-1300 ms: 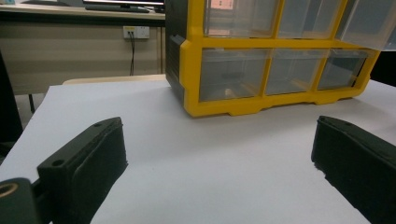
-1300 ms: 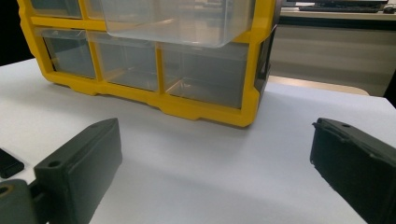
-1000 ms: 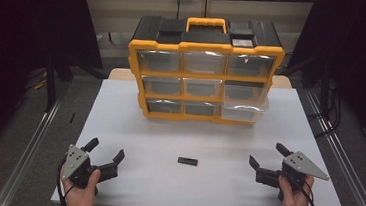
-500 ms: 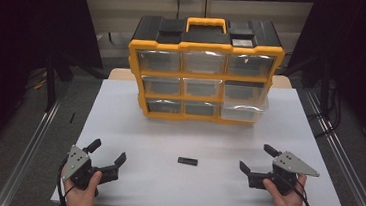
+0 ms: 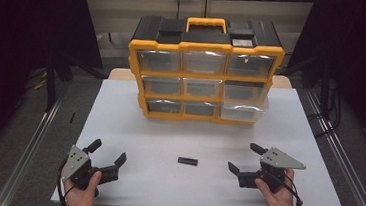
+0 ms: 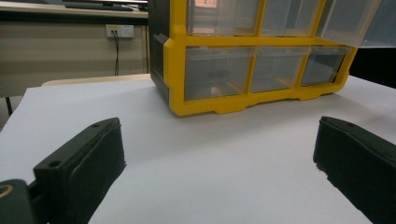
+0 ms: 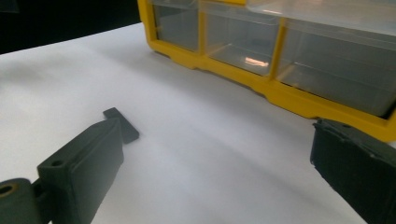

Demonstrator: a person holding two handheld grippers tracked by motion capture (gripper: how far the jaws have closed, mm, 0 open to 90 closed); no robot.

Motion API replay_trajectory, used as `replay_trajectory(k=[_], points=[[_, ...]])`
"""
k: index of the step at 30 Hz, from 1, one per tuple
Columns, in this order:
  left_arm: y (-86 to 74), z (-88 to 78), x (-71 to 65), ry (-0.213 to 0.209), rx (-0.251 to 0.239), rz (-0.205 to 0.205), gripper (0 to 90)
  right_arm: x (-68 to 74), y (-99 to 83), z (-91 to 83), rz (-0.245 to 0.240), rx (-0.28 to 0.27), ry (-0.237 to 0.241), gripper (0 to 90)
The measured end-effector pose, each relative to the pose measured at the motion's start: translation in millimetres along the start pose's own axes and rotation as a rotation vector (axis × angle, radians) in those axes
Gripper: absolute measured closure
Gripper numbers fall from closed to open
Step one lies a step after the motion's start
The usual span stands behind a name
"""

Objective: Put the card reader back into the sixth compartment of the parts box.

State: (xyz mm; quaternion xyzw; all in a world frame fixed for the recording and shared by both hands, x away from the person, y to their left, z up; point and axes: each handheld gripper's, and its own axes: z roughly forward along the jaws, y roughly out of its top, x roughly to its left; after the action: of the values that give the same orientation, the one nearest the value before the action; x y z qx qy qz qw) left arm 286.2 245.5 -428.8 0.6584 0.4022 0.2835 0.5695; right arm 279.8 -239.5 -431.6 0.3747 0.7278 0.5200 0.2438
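Your right gripper (image 5: 245,158): jaws spread wide, holding nothing, low over the table (image 5: 168,137) near its near right edge | your left gripper (image 5: 108,152): jaws wide apart, empty, near left | small black piece (image 5: 187,161): flat on the table between both grippers, left of the right one, untouched | yellow drawer cabinet (image 5: 204,69): far centre, lower right drawer pulled out slightly

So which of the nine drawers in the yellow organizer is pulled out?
The right-hand drawer of the middle row: its clear front juts forward past the yellow organizer frame, overhanging the drawer below, while the other eight sit flush.
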Motion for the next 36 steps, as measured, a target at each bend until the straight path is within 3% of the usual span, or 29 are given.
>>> replay_trajectory(k=[14, 36], points=[[0.4, -1.2, -2.5, 0.005, 0.001, 0.009, 2.1, 17.1, 17.9, 27.7, -0.026, 0.039, 0.112, 3.0], [0.6, -2.5, -1.8, 0.025, 0.006, 0.010, 2.6, 29.4, 33.9, 63.9, -0.026, 0.163, 0.202, 3.5]])
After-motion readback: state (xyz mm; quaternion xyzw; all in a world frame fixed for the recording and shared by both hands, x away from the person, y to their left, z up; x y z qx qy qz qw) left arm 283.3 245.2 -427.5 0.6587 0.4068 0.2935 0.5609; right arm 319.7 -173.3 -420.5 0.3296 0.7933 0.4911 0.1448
